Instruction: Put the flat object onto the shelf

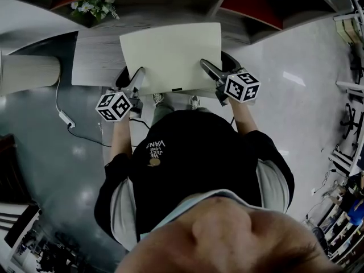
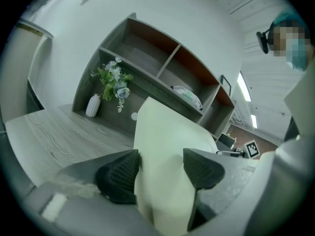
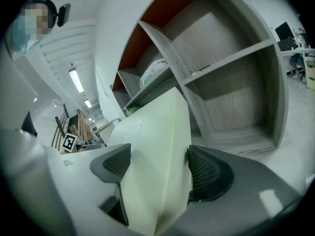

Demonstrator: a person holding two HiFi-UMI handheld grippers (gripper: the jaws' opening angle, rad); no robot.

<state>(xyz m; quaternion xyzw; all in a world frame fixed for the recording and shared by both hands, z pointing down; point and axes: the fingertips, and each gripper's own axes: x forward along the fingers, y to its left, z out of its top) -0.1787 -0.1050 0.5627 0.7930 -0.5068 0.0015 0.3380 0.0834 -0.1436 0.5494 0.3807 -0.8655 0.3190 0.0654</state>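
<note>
The flat object (image 1: 170, 56) is a pale cream panel, held level between both grippers above a grey wooden desk (image 1: 91, 61) in front of the shelf (image 1: 250, 7). My left gripper (image 1: 136, 79) is shut on its near left edge, and my right gripper (image 1: 209, 70) is shut on its near right edge. In the left gripper view the panel (image 2: 162, 146) fills the gap of the gripper (image 2: 161, 168), with both pads against it. The right gripper view shows the panel (image 3: 157, 141) clamped the same way in that gripper (image 3: 157, 168), pointing at the open shelf compartments (image 3: 231, 58).
A white vase of flowers (image 2: 93, 104) stands on the desk at the shelf's left end. A white bag (image 2: 187, 95) lies in one shelf compartment (image 2: 162, 58). A cable and power strip (image 1: 65, 118) lie on the floor at the left.
</note>
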